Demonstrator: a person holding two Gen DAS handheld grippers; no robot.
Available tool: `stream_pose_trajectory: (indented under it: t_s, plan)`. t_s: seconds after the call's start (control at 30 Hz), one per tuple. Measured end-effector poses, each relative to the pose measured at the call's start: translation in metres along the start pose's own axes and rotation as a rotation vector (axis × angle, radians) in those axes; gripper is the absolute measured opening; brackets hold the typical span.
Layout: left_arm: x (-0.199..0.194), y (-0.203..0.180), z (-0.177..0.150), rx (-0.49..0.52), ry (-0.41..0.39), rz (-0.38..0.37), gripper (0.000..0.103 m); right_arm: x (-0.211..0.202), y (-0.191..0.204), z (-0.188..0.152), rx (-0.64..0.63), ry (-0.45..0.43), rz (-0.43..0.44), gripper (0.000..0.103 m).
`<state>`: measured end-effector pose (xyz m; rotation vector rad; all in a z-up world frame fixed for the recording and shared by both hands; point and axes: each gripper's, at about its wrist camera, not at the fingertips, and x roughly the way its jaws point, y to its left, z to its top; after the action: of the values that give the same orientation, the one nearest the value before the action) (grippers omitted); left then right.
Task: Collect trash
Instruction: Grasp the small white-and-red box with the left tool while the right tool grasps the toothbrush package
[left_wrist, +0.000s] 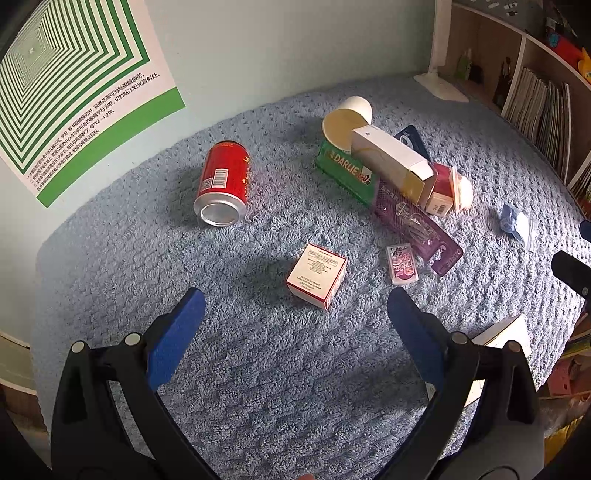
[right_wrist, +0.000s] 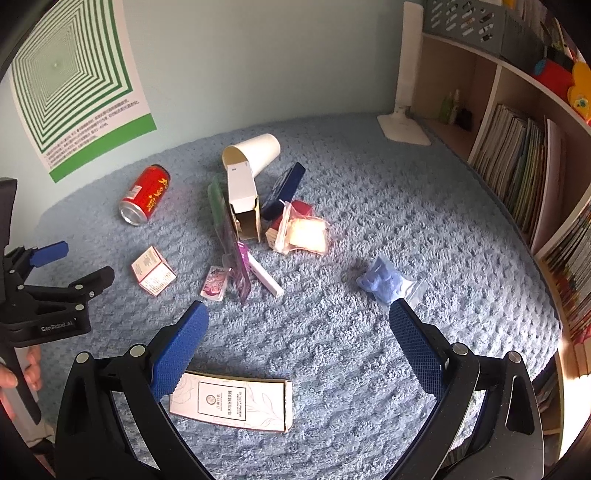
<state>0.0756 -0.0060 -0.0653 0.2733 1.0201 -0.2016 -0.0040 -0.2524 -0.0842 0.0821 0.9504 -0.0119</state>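
Trash lies scattered on a blue towel (left_wrist: 258, 369). A red can (left_wrist: 223, 182) lies on its side at the left. A small red-and-white box (left_wrist: 317, 275) lies just ahead of my open, empty left gripper (left_wrist: 295, 314). A pile holds a white paper cup (left_wrist: 347, 123), a green Darlie box (left_wrist: 345, 171), a long white carton (left_wrist: 395, 162) and a purple package (left_wrist: 417, 225). My right gripper (right_wrist: 295, 325) is open and empty above a flat white box (right_wrist: 232, 404), with a blue bagged item (right_wrist: 384, 282) near its right finger.
A small pink packet (left_wrist: 402, 265) lies beside the purple package. A white lamp base (right_wrist: 402, 129) stands at the back right. Shelves of books (right_wrist: 517, 166) line the right side. A green-striped poster (left_wrist: 55, 74) hangs on the wall at left.
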Motion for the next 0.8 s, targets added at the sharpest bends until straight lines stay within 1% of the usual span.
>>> stream_pose_trajectory:
  t_s: [0.2, 0.3, 0.4, 0.53, 0.7, 0.8]
  plan:
    - [0.03, 0.002, 0.003, 0.005, 0.066, -0.007, 0.096, 0.025, -0.018, 0.001, 0.031, 0.047, -0.004, 0.097]
    - [0.05, 0.001, 0.005, 0.015, 0.113, -0.017, 0.096, 0.038, -0.027, 0.001, 0.044, 0.075, -0.007, 0.097]
    - [0.068, 0.002, 0.006, 0.008, 0.155, -0.018, 0.096, 0.048, -0.029, 0.002, 0.044, 0.09, 0.024, 0.097]
    - [0.082, 0.008, 0.008, -0.031, 0.193, -0.029, 0.096, 0.059, -0.012, 0.006, -0.031, 0.097, 0.081, 0.097]
    - [0.09, 0.02, 0.016, -0.124, 0.229, -0.075, 0.096, 0.081, 0.02, 0.017, -0.149, 0.123, 0.153, 0.096]
    - [0.098, 0.026, 0.021, -0.18, 0.252, -0.096, 0.096, 0.096, 0.036, 0.023, -0.191, 0.136, 0.198, 0.095]
